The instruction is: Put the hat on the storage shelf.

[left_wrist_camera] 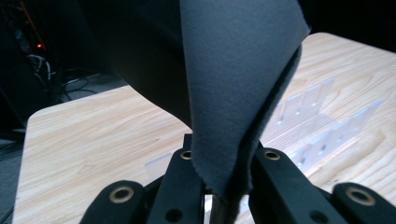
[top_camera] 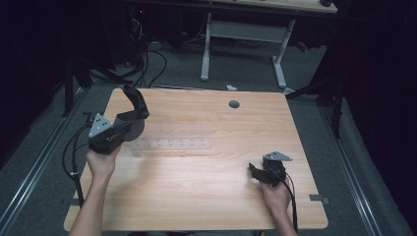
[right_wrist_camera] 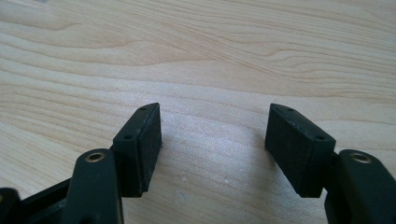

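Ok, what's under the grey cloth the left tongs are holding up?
Under the grey cloth, bare wooden table and one end of a clear plastic rack. The cloth covers the rest of that rack end.

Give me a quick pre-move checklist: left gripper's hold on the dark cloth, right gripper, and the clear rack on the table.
1. Left gripper clamped on the dark cloth: ok.
2. Cloth lifted off the table: ok, it stands above the gripper.
3. Right gripper open, nothing between its pads: ok.
4. Clear rack lying at mid-table, apart from both grippers: ok.
5. Depth of cloth in the jaws: cannot tell.
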Motion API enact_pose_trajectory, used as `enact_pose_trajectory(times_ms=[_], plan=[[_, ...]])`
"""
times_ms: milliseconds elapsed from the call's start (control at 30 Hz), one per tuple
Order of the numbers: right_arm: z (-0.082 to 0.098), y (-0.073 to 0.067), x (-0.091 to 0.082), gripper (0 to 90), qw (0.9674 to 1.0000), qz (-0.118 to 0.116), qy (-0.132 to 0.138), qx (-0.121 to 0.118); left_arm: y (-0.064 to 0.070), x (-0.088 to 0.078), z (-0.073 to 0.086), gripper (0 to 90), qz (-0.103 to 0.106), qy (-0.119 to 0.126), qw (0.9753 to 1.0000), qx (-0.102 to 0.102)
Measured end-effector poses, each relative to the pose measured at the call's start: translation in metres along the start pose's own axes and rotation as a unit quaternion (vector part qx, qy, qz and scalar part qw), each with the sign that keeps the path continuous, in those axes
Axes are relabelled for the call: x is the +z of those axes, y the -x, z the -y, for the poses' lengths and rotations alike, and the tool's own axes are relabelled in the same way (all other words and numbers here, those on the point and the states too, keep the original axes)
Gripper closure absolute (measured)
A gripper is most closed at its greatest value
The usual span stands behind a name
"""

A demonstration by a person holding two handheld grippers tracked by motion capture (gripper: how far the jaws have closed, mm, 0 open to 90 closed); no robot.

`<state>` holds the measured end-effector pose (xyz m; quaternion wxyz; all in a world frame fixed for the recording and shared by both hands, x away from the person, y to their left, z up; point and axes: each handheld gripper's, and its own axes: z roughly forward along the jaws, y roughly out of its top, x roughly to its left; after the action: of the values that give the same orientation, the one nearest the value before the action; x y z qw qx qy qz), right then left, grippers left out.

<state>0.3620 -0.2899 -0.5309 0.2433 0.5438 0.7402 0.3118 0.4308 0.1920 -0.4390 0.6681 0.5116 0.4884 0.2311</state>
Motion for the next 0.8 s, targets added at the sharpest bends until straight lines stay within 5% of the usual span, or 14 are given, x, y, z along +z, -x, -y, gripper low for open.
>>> enact_pose_trajectory(times_ms=[800], plan=[[0.0, -0.0001, 0.0, 36.1, 1.0, -0.001, 0.0, 0.0, -0.0036, 0.0018, 0.0021, 85.6, -0.042, 0.001, 0.9991, -0.012]])
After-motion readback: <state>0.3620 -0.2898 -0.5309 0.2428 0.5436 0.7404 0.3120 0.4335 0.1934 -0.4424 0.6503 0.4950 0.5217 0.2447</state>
